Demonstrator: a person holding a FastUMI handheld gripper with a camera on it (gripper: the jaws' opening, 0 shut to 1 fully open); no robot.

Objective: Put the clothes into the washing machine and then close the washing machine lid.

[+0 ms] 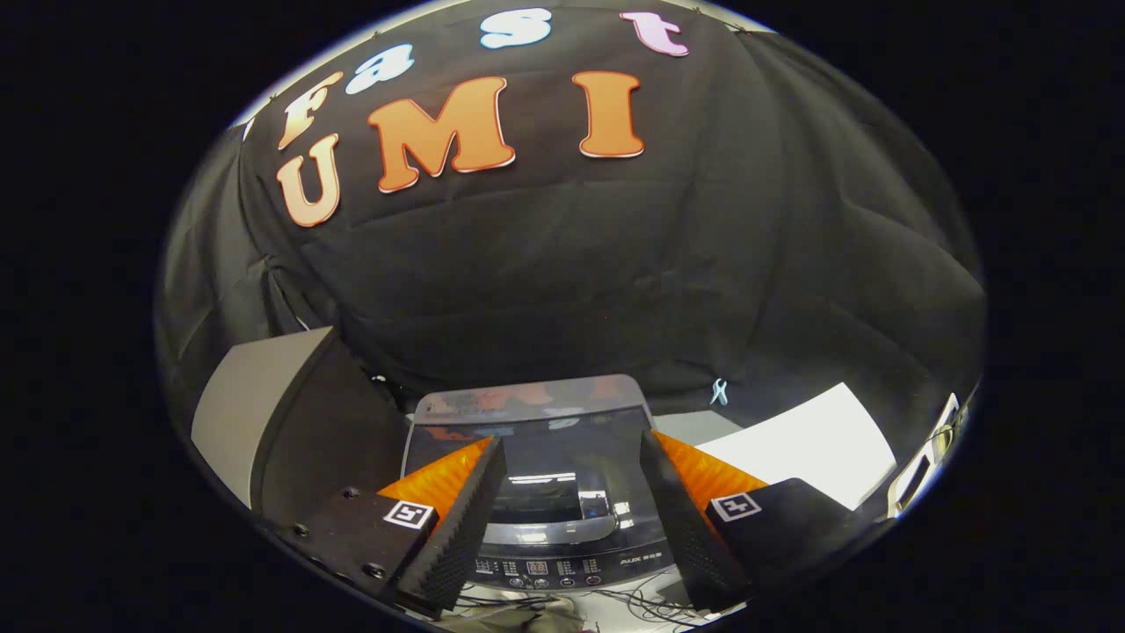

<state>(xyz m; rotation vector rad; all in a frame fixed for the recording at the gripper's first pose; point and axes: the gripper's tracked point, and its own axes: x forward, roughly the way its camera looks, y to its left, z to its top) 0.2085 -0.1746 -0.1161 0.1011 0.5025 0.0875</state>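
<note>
Black cloth wall [571, 264] spans whole back of booth, creased and sagging, lit evenly from above. Grey box [255, 400] with dark side panel stands at left, against cloth. White sheet [809, 444] lies flat at right, bright glare on it. Tangled cables [615, 602] run across pale floor in foreground. Small pale clip [719, 392] on cloth, low right.

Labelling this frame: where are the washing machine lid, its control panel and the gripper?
washing machine lid [540, 457]: gripper view, glass middle.
control panel [545, 569]: gripper view, button row.
gripper [571, 457]: gripper view, open gap between fingertips.
</note>
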